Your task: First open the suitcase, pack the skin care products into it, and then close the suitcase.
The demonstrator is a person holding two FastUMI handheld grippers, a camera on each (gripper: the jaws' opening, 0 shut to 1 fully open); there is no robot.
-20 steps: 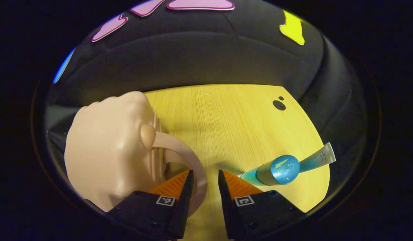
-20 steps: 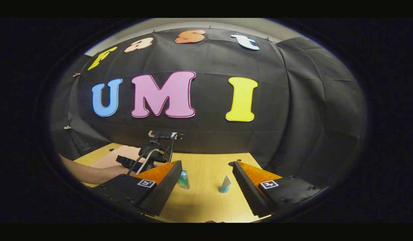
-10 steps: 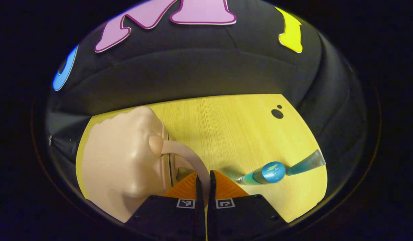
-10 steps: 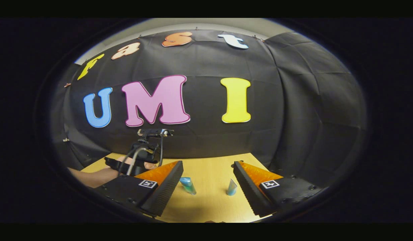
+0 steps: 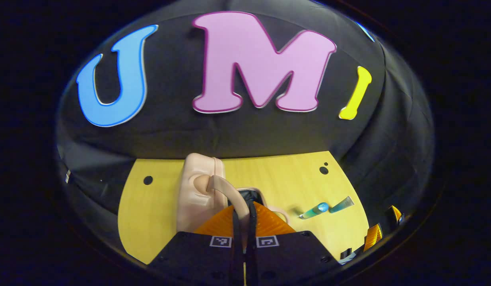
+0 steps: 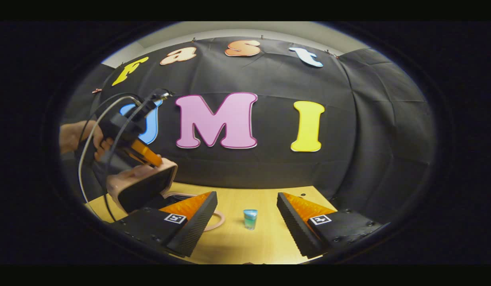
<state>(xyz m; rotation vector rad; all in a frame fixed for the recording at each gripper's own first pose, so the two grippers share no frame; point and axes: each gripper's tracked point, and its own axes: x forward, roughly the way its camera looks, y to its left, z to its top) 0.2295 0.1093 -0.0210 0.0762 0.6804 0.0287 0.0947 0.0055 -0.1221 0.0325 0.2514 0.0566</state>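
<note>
In the left gripper view my left gripper [image 5: 243, 207] is shut on the curved handle [image 5: 223, 186] of the beige suitcase lid [image 5: 197, 186]. The lid stands raised, with the dark inside [image 5: 250, 195] showing beneath it. The right gripper view shows the left gripper [image 6: 149, 158] holding the lid [image 6: 144, 183] up at the left, with a hand [image 6: 76, 137] behind it. A blue-capped bottle [image 5: 315, 209] and a teal tube [image 5: 341, 204] lie on the table to the right. My right gripper [image 6: 247, 198] hangs open above the table, with the bottle [image 6: 250, 218] beyond its fingers.
The yellow wooden table [image 5: 154, 214] has small dark holes [image 5: 148, 180] near its back corners. The suitcase's lower handle [image 6: 216, 221] sticks out over the table. The right gripper [image 5: 378, 234] shows at the table's near right edge. Black cloth walls stand behind and to the right.
My left gripper shut on the lid's handle and lifted it, swinging the suitcase lid up and open. The right gripper stayed open, shifting only slightly.
</note>
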